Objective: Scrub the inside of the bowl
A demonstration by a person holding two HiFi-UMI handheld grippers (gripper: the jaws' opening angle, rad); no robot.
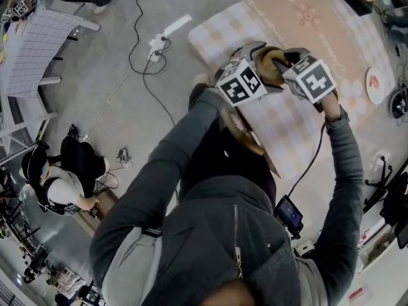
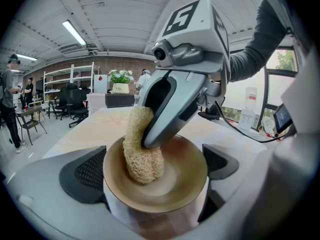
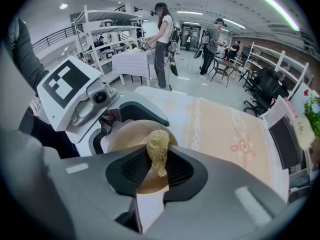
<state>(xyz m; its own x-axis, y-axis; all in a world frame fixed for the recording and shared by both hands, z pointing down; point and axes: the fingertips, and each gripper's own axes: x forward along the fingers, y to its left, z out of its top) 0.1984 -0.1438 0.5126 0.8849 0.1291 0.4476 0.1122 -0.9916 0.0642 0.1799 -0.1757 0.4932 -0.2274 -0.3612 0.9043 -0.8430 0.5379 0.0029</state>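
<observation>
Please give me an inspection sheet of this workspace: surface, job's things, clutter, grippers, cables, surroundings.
Surface: table under a pale patterned cloth.
Job's things: loofah inside the bowl, against its wall.
Clutter: plant at the table's far end.
Grippers: left gripper shut on the bowl; right gripper shut on the loofah.
Cables: cable and power strip on the floor.
Surroundings: people, shelves, chairs.

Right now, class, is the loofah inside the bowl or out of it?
Inside. Gripped by the right tool, the loofah has its lower end against the inner wall of the bowl.
</observation>
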